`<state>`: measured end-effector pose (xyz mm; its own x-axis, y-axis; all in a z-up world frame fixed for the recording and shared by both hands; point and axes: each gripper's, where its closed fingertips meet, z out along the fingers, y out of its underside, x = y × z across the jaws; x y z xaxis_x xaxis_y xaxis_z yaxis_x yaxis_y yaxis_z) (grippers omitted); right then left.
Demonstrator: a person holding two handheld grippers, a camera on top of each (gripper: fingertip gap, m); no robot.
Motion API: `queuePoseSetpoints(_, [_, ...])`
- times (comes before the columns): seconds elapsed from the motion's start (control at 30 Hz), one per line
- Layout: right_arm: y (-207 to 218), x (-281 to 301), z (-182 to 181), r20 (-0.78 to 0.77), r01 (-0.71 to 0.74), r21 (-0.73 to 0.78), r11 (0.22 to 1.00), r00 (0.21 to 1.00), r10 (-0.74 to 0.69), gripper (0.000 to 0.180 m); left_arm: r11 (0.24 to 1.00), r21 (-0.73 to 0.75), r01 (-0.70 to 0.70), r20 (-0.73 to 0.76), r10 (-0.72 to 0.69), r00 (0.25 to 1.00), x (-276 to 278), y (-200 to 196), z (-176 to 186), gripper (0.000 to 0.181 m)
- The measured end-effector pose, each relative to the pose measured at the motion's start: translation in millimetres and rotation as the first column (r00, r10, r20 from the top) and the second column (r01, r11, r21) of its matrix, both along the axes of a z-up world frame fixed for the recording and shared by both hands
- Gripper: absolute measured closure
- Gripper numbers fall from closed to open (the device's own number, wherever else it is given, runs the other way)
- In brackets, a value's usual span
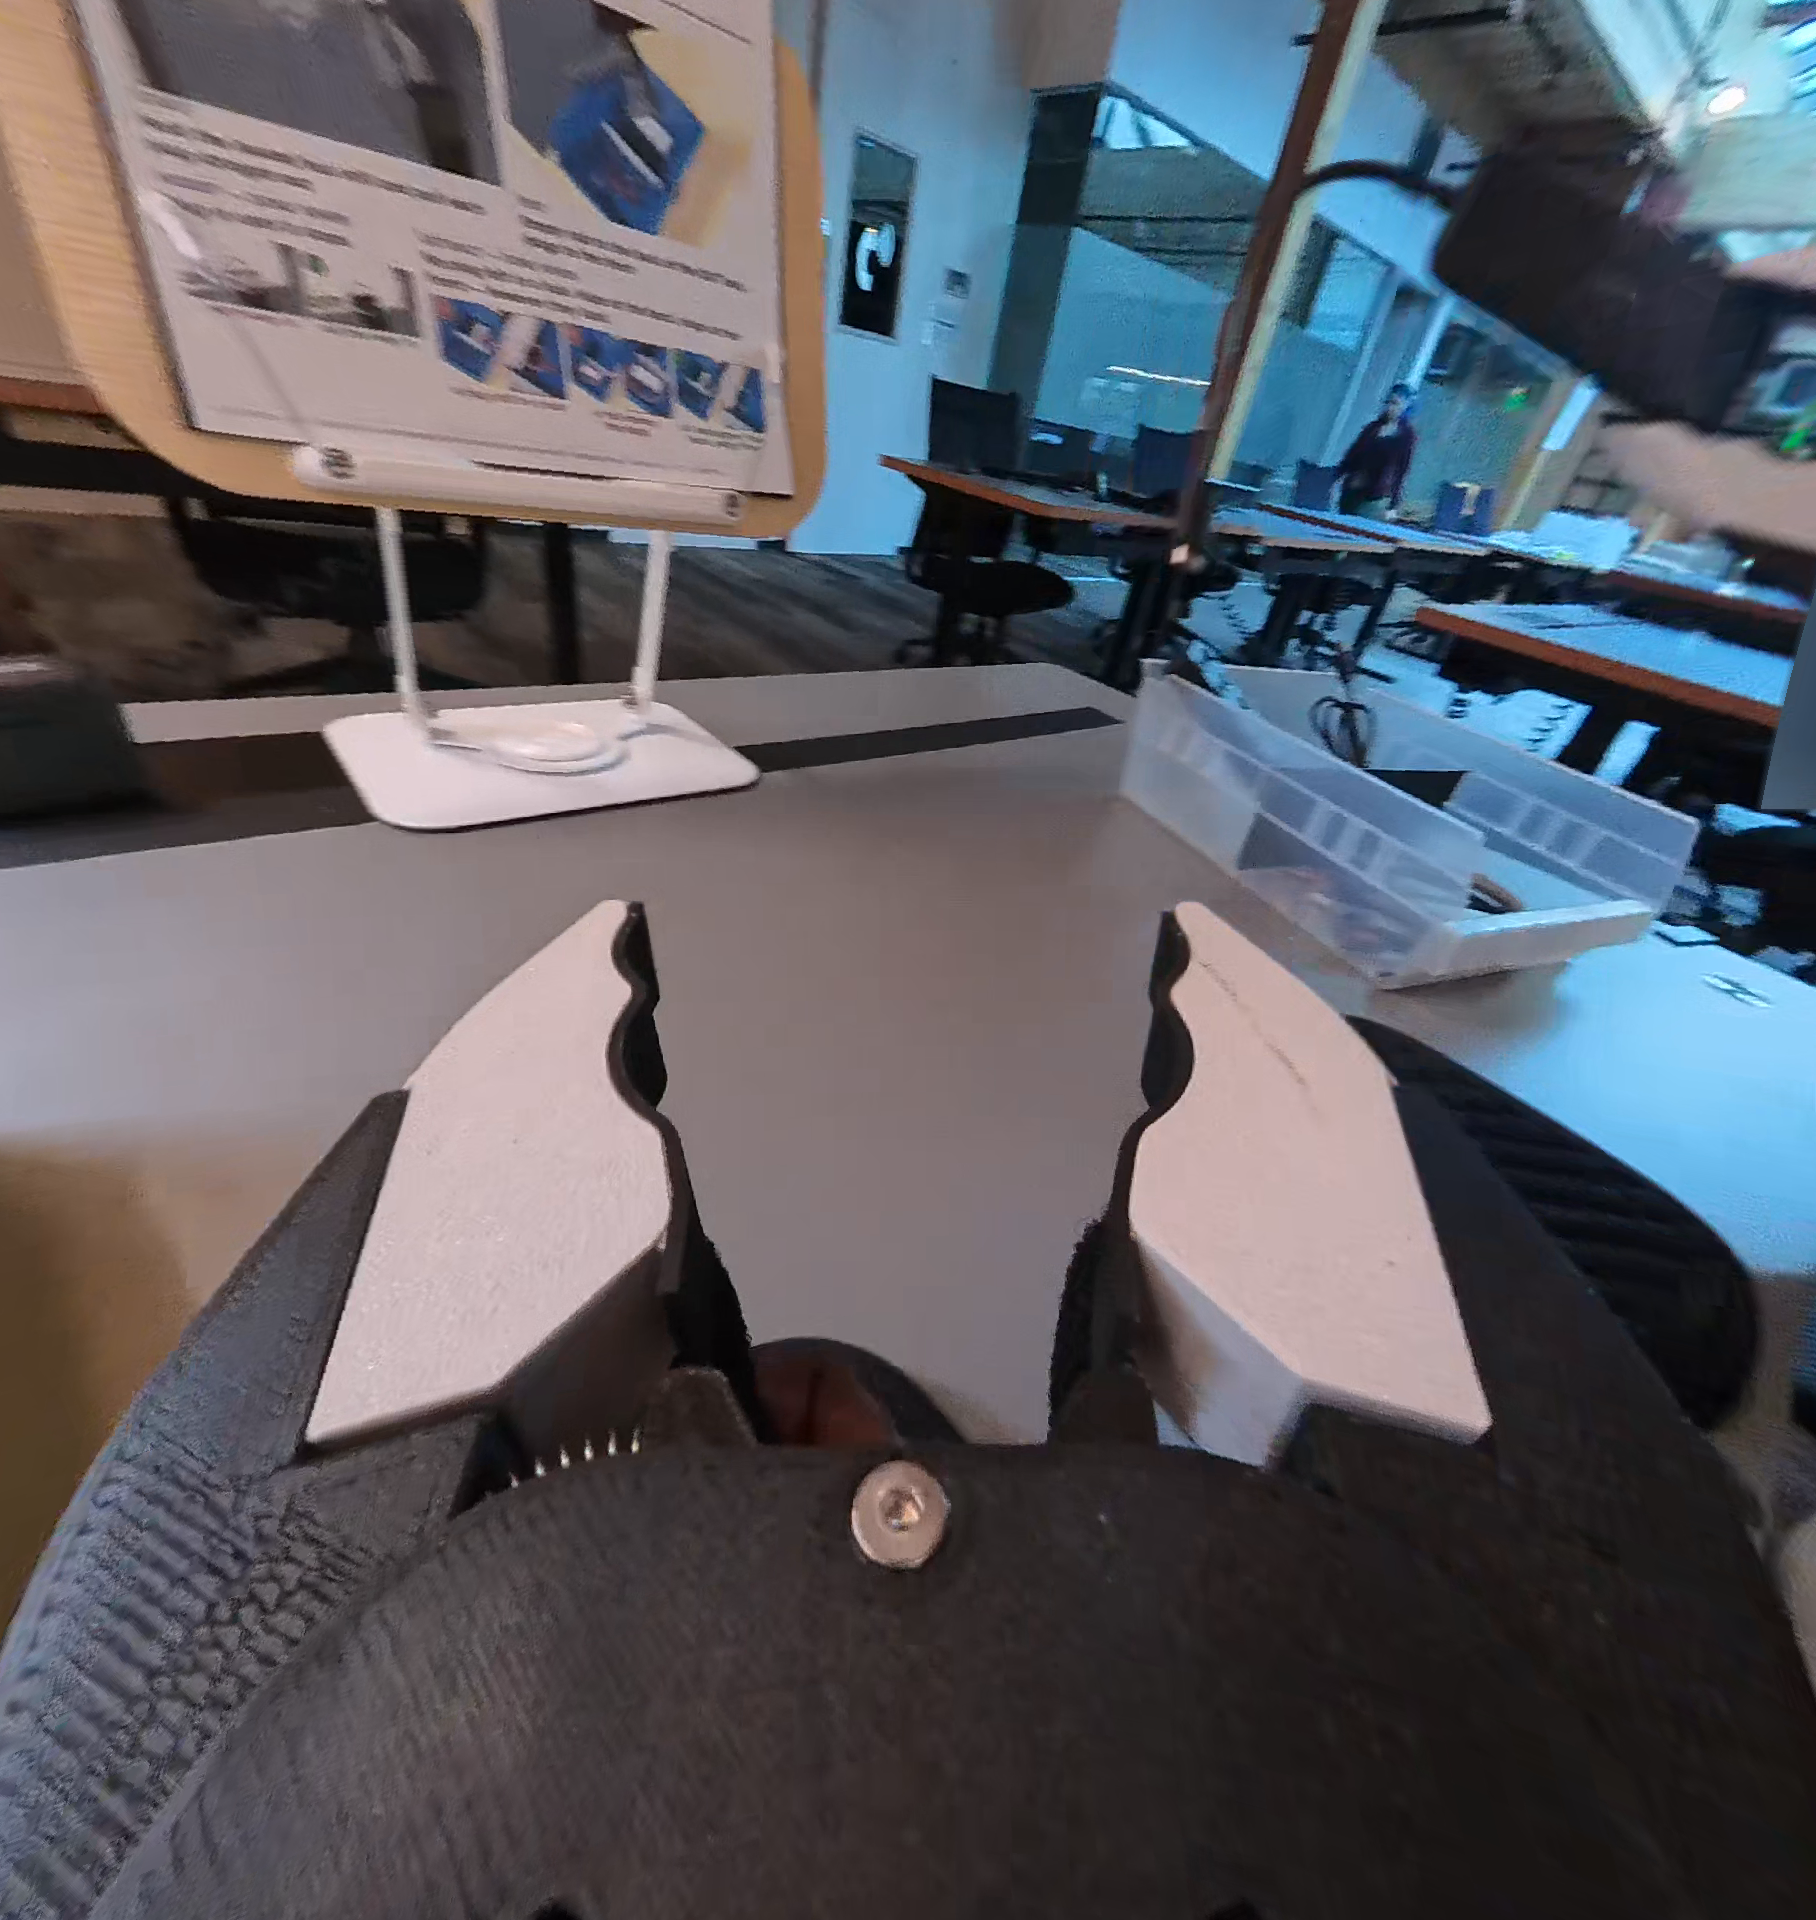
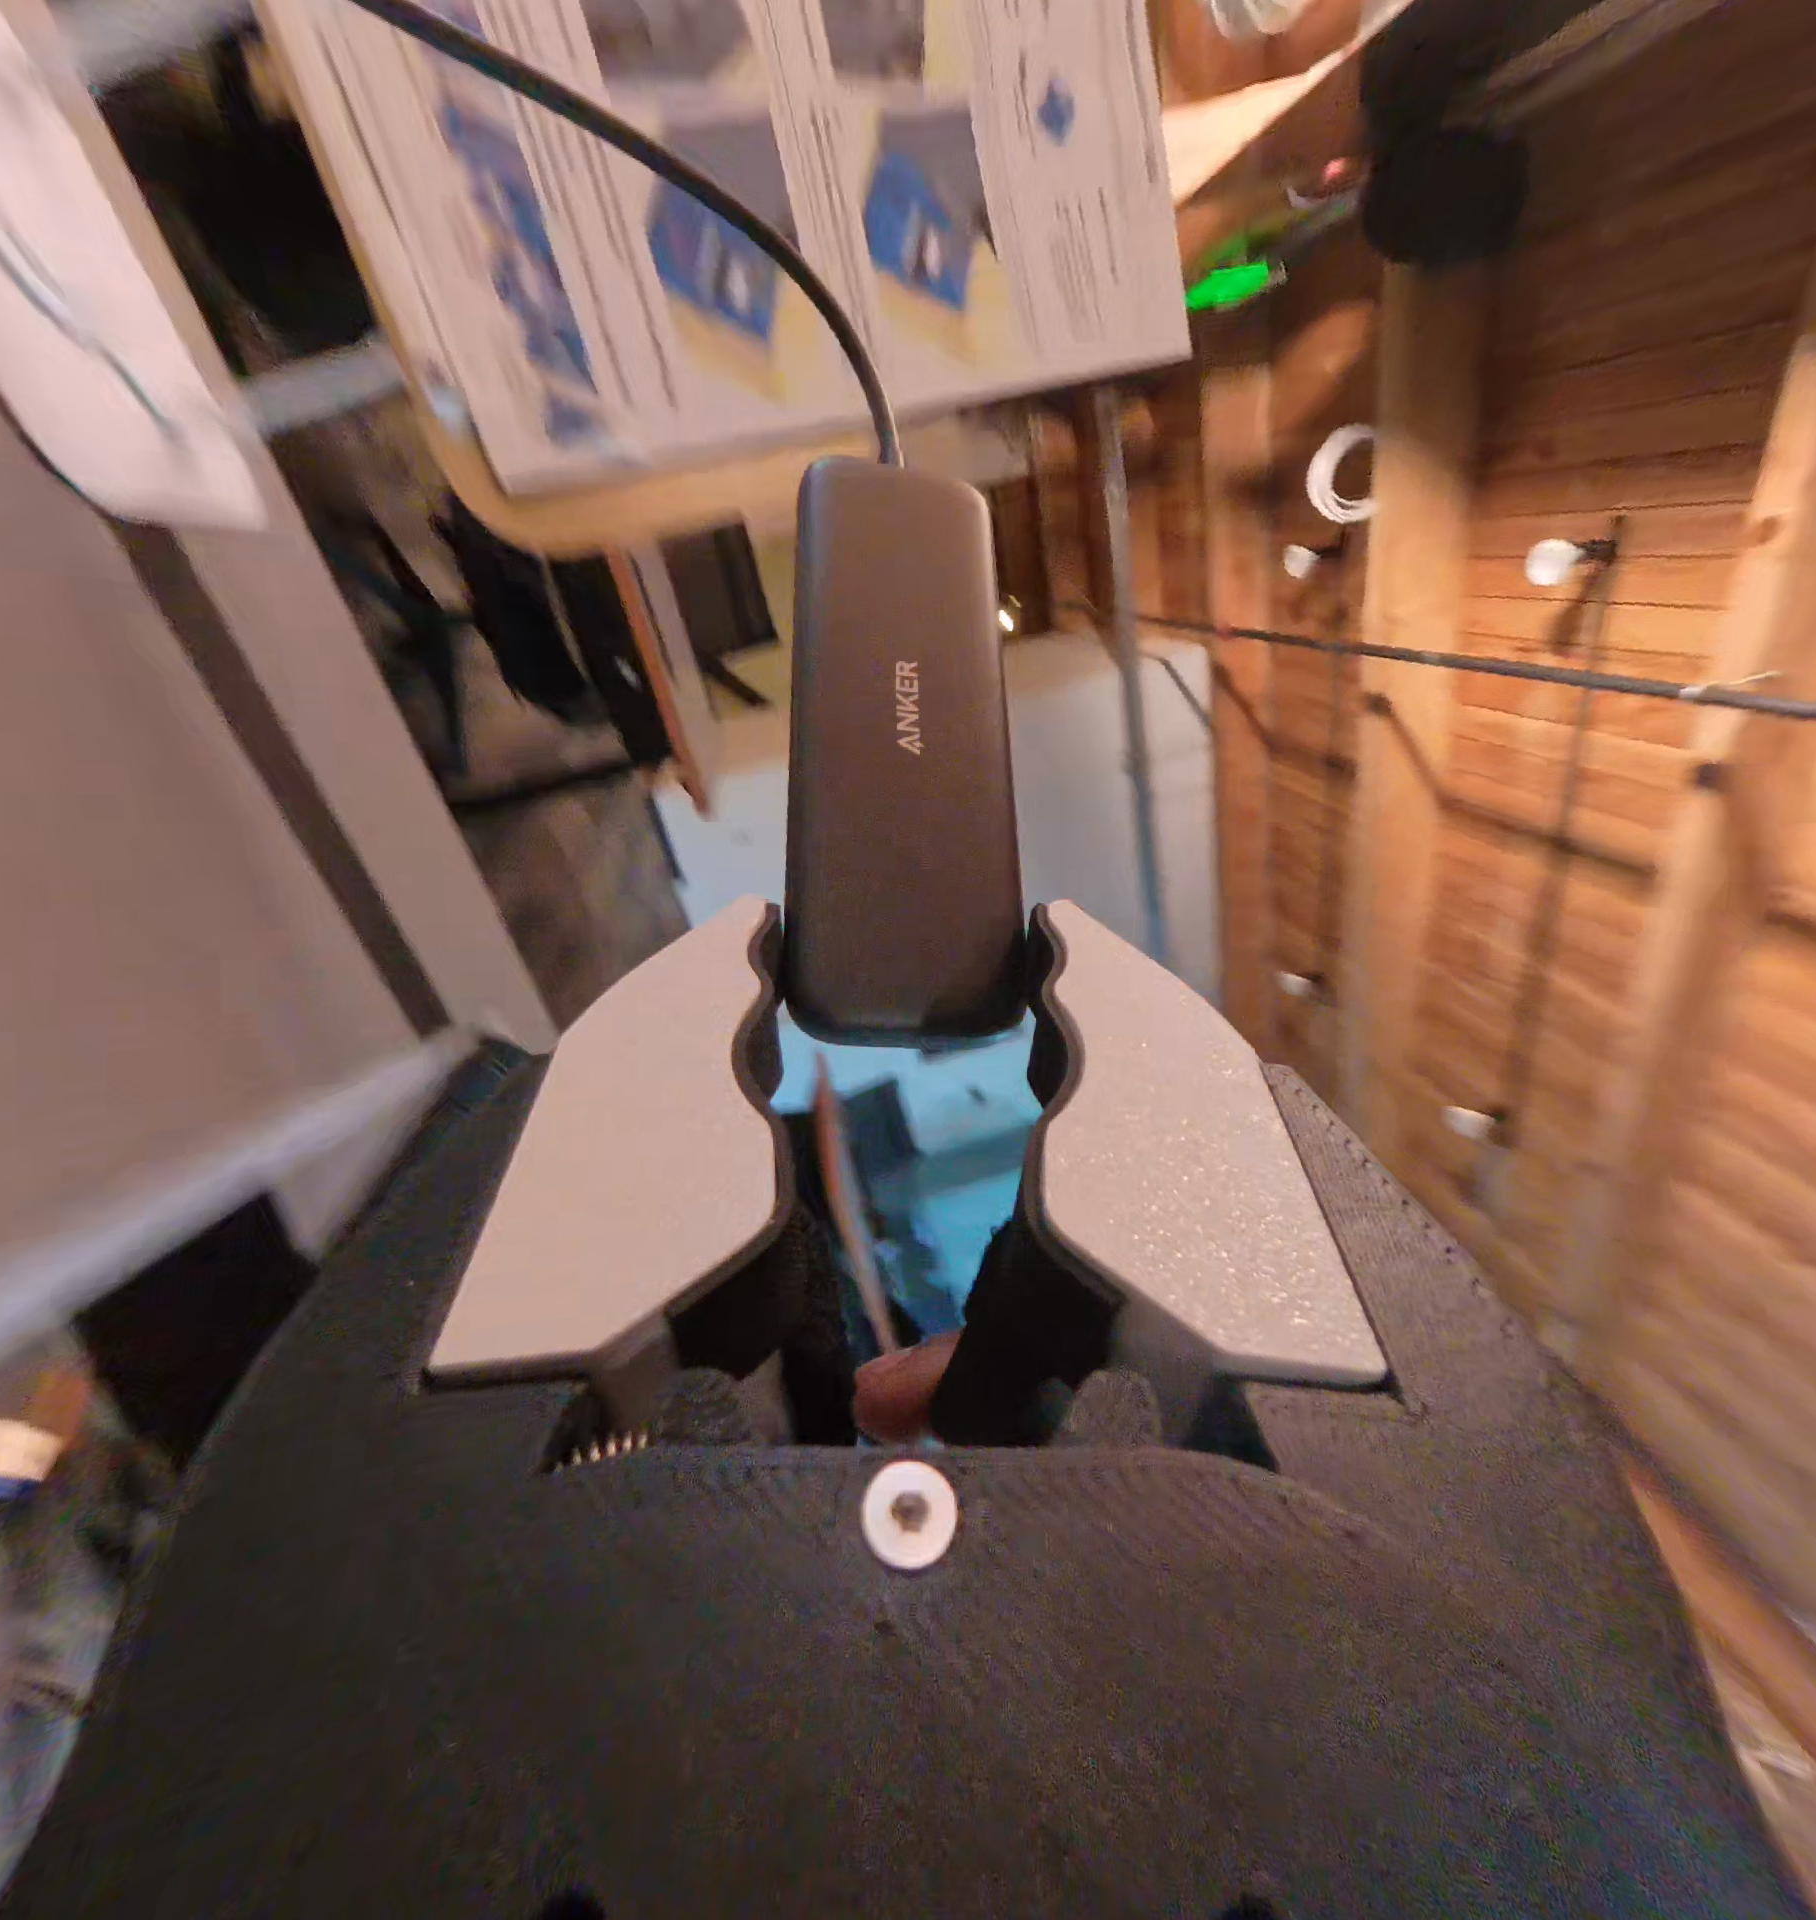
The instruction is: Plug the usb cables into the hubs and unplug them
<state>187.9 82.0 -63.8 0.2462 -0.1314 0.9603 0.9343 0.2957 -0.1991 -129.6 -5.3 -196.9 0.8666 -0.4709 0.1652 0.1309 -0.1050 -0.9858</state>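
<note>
My right gripper [image 2: 902,971] is shut on the near end of a dark grey USB hub [image 2: 899,727], which sticks out forward between the fingertips and is held up in the air, tilted. The hub's black cable [image 2: 675,177] runs from its far end up to the upper left. My left gripper [image 1: 899,935] is open and empty, low over the grey table [image 1: 883,852]. A dark blurred object, perhaps the other gripper, shows at the upper right of the left wrist view [image 1: 1600,260]. No loose USB cable shows in either view.
A white stand [image 1: 540,764] holding a board with printed instruction sheets [image 1: 468,239] stands at the table's far left. A clear plastic compartment box [image 1: 1403,842] lies at the far right. Desks, chairs and a person [image 1: 1382,447] are far behind. A wooden wall [image 2: 1558,831] fills the right wrist view's right side.
</note>
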Motion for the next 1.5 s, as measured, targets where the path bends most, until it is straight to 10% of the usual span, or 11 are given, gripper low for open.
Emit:
queuePoseSetpoints(0.2, [28.1,96.1,17.4,0.317,0.284,-0.018,0.959,0.911,-0.264,0.134,0.996,0.033,-0.087,-0.005,0.087,0.996,-20.9,-0.8,5.4,0.092])
queuePoseSetpoints(0.43, [68.9,187.7,0.8,0.642,0.587,-0.014,0.809,0.626,-0.443,0.134,0.993,0.048,-0.104,-0.023,0.106,0.994,-22.1,-2.9,7.7,0.094])
queuePoseSetpoints(0.6, [98.0,208.8,-25.6,0.89,0.667,-0.05,0.743,0.367,-0.27,0.134,0.99,0.067,-0.128,-0.038,0.13,0.991,-27.0,-5.3,10.3,0.095])
queuePoseSetpoints(0.77, [129.2,195.7,-78.8,0.959,0.756,-0.238,0.61,0.282,0.024,0.134,0.989,0.058,-0.138,-0.03,0.14,0.99,-29.8,-5.7,8.3,0.095])
queuePoseSetpoints(0.9, [143.8,163.2,-108.2,0.907,0.767,-0.416,0.489,0.389,0.162,0.134,0.985,0.069,-0.159,-0.068,0.164,0.984,-34.5,-9.5,11.6,0.096])
queuePoseSetpoints(1.0, [146.6,138.5,-130.4,0.814,0.724,-0.58,0.373,0.537,0.223,0.179,0.981,0.073,-0.178,-0.071,0.183,0.981,-39.1,-11.3,12.3,0.097])
queuePoseSetpoints(1.5, [152.7,110.7,-208.4,0.468,0.451,-0.884,0.125,0.84,0.274,0.179,0.986,0.046,-0.159,-0.087,0.162,0.983,-36.4,-7.6,5.7,0.098])
